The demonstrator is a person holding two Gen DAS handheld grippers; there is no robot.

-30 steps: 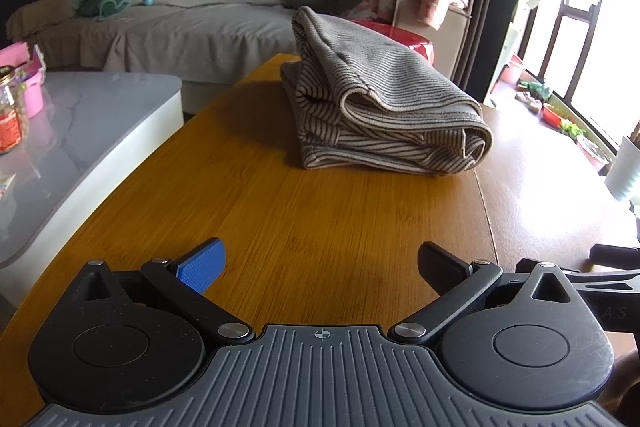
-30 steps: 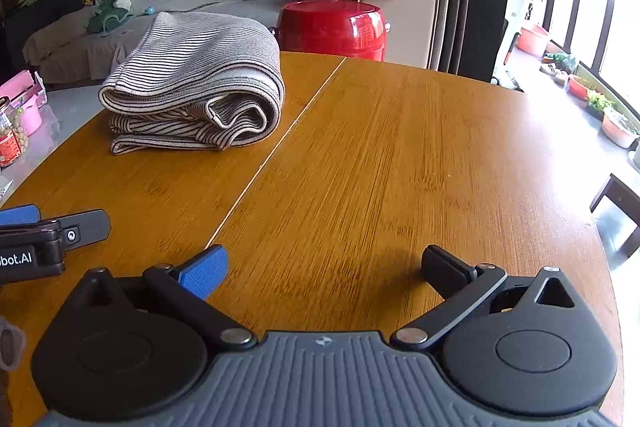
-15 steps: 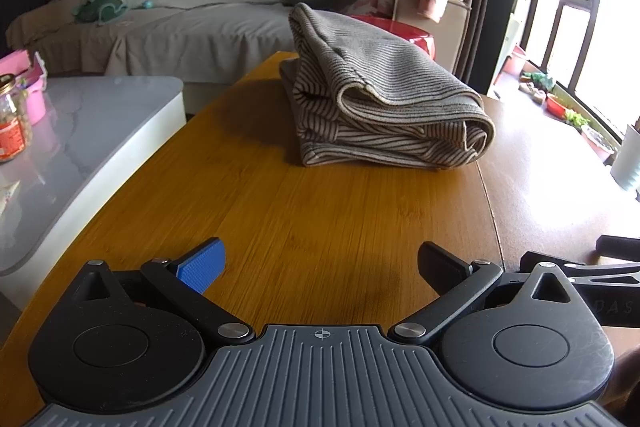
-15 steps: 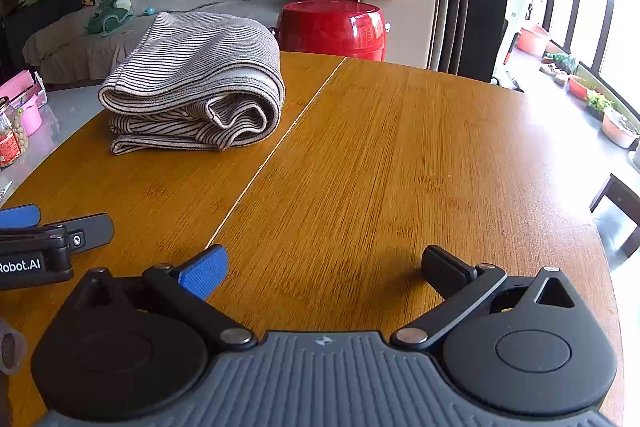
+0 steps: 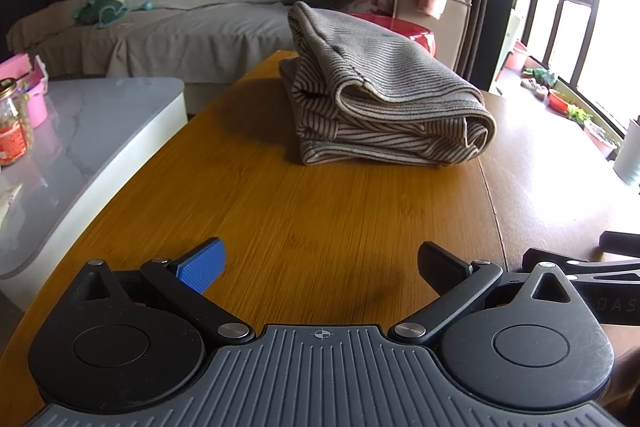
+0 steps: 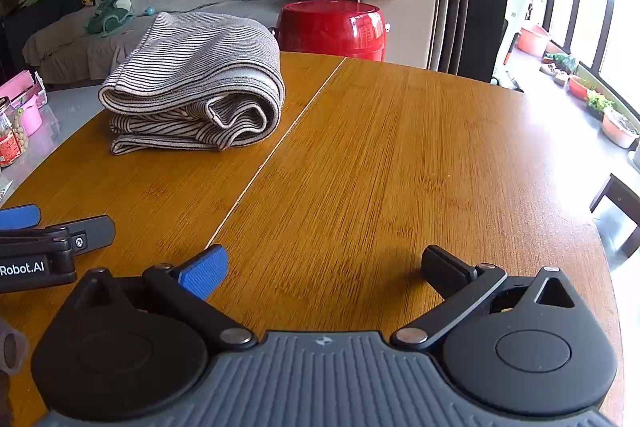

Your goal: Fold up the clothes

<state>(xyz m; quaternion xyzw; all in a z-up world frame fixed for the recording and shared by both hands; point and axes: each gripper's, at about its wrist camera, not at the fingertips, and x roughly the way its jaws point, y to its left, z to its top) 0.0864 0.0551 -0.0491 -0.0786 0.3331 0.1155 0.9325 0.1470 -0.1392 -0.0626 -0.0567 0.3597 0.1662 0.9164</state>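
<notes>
A grey and dark striped garment (image 5: 384, 99) lies folded in a thick stack on the far part of the wooden table (image 5: 320, 219). It also shows in the right wrist view (image 6: 196, 83), at the table's far left. My left gripper (image 5: 320, 267) is open and empty, low over the table's near edge, well short of the garment. My right gripper (image 6: 324, 267) is open and empty, low over the near edge, to the right of the left one. The left gripper's fingers (image 6: 56, 231) show at the left edge of the right wrist view.
A red round container (image 6: 332, 27) stands just behind the table's far edge. A white marble side table (image 5: 72, 147) with a jar (image 5: 12, 123) is to the left. A grey sofa (image 5: 160, 27) with plush toys is behind. A seam (image 6: 276, 155) runs across the tabletop.
The left wrist view has shifted slightly, so the garment sits a little lower and more central. The right gripper has barely moved. Both grippers stay open.
</notes>
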